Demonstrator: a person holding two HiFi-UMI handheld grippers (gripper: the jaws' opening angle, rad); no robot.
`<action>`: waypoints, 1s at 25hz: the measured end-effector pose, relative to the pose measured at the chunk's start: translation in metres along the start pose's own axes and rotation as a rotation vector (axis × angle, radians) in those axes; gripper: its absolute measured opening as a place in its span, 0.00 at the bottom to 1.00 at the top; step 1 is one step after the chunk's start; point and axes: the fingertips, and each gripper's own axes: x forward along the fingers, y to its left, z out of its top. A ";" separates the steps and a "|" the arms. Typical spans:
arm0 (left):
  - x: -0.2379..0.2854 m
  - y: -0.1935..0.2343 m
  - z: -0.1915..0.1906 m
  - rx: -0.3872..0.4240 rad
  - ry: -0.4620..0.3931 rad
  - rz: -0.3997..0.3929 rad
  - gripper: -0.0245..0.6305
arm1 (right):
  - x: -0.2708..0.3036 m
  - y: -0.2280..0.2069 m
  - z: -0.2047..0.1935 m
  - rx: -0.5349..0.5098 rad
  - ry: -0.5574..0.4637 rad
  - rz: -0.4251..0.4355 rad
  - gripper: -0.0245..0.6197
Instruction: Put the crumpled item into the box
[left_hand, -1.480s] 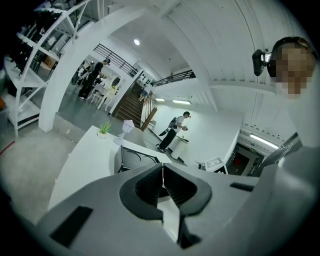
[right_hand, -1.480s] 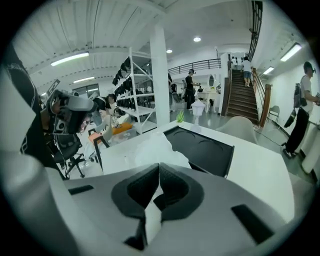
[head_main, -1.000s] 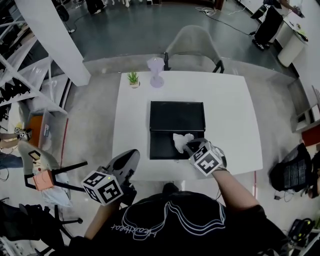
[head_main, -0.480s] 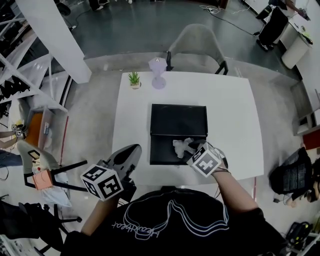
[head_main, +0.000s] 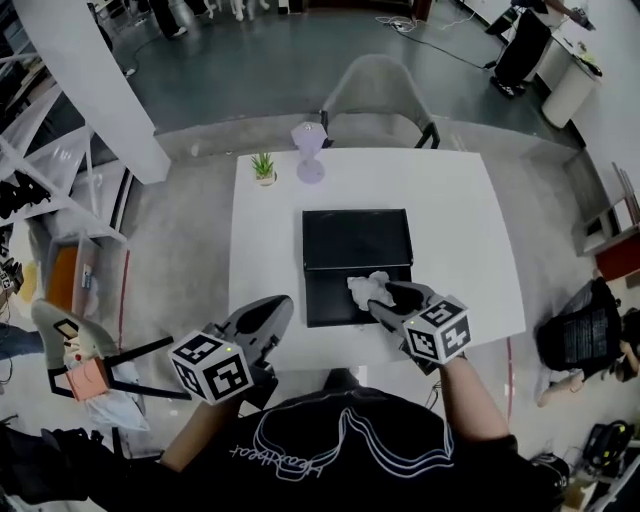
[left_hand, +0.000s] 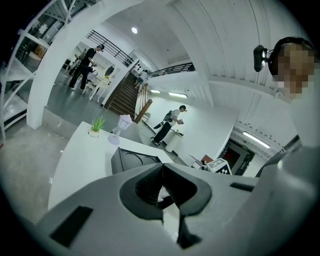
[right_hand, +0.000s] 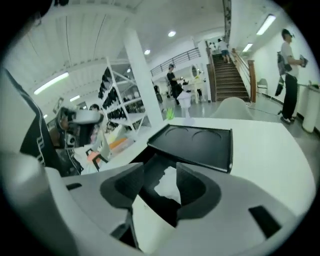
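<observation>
An open black box (head_main: 322, 301) lies in the middle of the white table (head_main: 455, 230), its lid (head_main: 356, 238) folded back on the far side. The crumpled white item (head_main: 366, 286) rests in the box's near right corner. My right gripper (head_main: 384, 293) sits just behind it; its jaws are opening, and the item (right_hand: 167, 186) shows in the gap at the right gripper's (right_hand: 160, 170) tips, not pinched. My left gripper (head_main: 277, 305) hovers over the table's near left edge, and the left gripper's (left_hand: 162, 167) jaws are shut with nothing held.
A small potted plant (head_main: 264, 166) and a purple glass (head_main: 309, 152) stand at the table's far left. A grey chair (head_main: 376, 100) faces the far side. Another chair (head_main: 75, 350) and shelving stand on the floor at the left.
The right gripper's jaws have parted and let go of the crumpled item, which now lies in the box. The right gripper has drawn back slightly to the right.
</observation>
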 end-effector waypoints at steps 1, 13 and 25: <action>-0.002 -0.003 0.000 0.004 0.000 -0.013 0.05 | -0.007 0.007 0.008 0.018 -0.066 0.006 0.35; -0.040 -0.070 0.016 0.079 -0.030 -0.218 0.05 | -0.101 0.107 0.068 -0.029 -0.522 0.004 0.04; -0.067 -0.105 0.014 0.152 -0.047 -0.334 0.05 | -0.128 0.156 0.070 0.003 -0.618 0.055 0.04</action>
